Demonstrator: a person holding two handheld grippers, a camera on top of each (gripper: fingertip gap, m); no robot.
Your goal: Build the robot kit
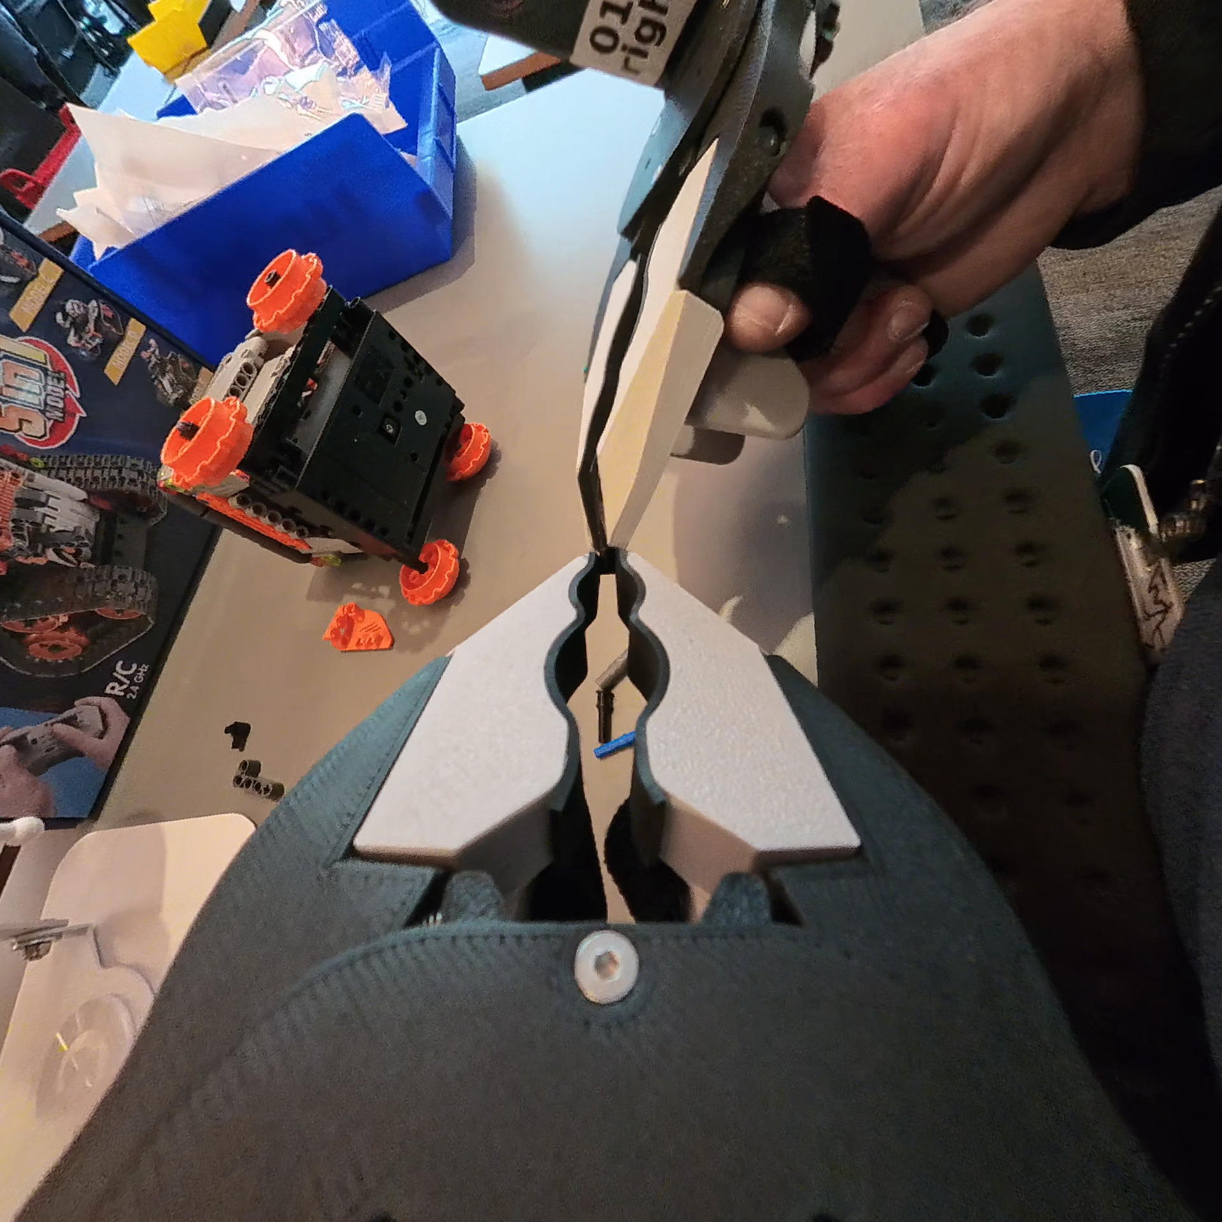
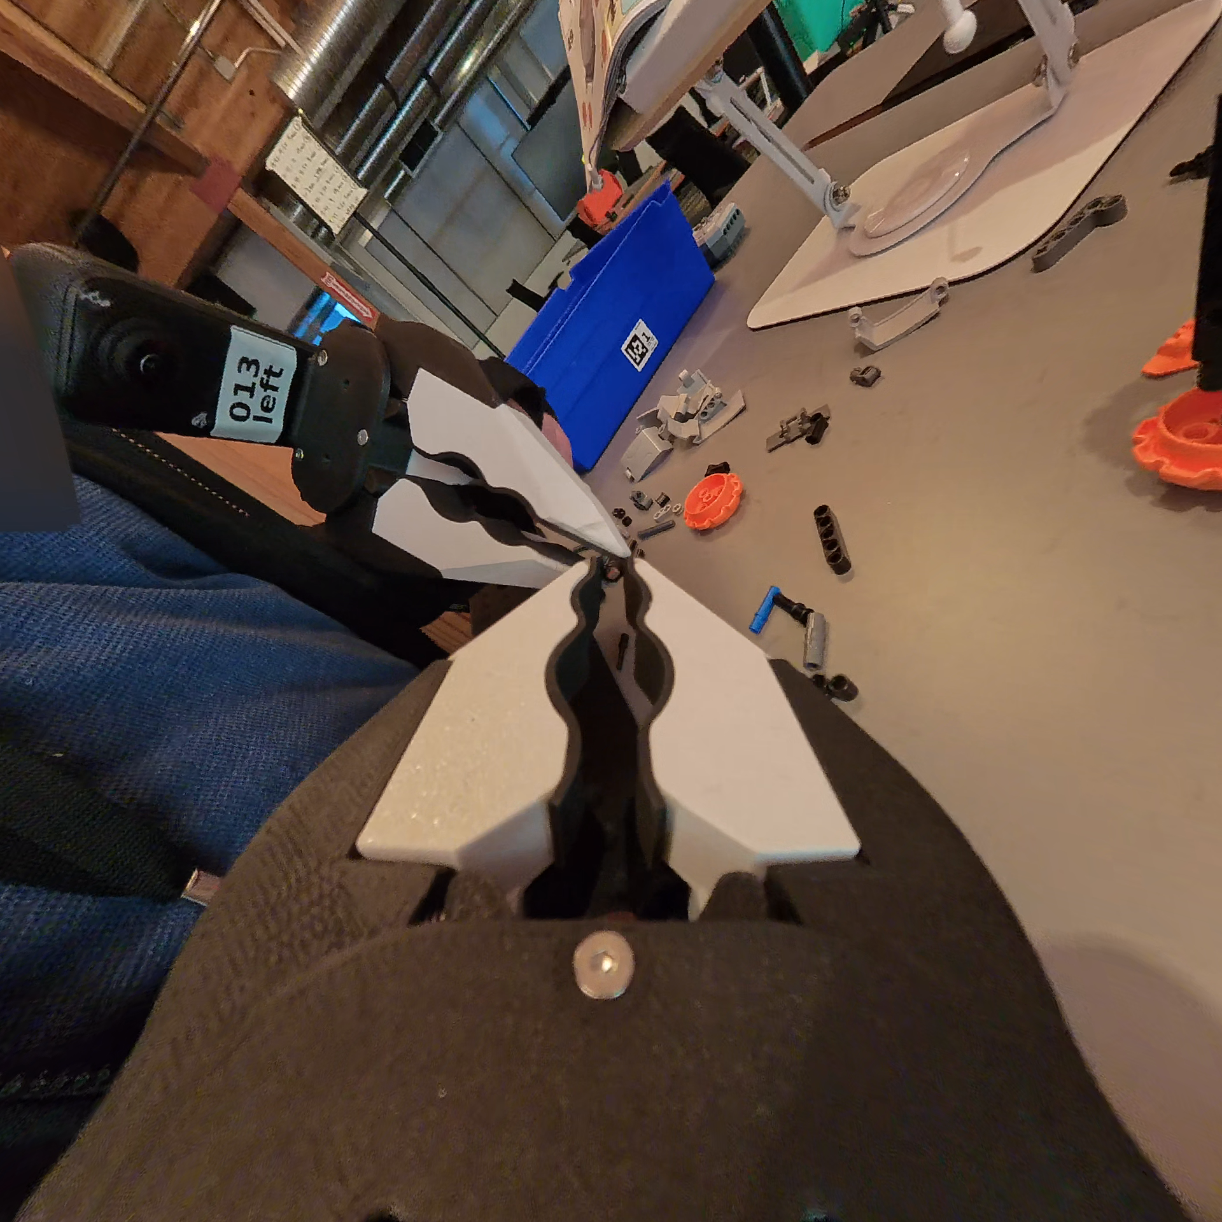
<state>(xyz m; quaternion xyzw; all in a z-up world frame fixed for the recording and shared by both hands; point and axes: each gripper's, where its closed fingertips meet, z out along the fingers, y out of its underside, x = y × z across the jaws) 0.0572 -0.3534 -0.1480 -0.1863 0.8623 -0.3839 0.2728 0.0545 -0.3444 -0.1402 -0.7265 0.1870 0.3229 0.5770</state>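
Two grippers (image 1: pixel 605 562) (image 2: pixel 611 569) — one blue bin (image 1: pixel 291 218), one wheeled model (image 1: pixel 330 430) with four orange wheels (image 1: pixel 205 440) — one loose orange wheel (image 2: pixel 713 504).

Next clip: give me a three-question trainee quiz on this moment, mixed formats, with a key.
1. True or false: the tips of the left gripper and the right gripper meet above the table.
2. Multiple choice: the wheels on the black toy vehicle are A) blue, B) orange, C) yellow.
3. Fill in: the bin behind the vehicle is coloured ____.

Key: 1 true, tip to tip on a tiny dark piece; which gripper actually clamps it cannot be told. 2 B. 3 blue.
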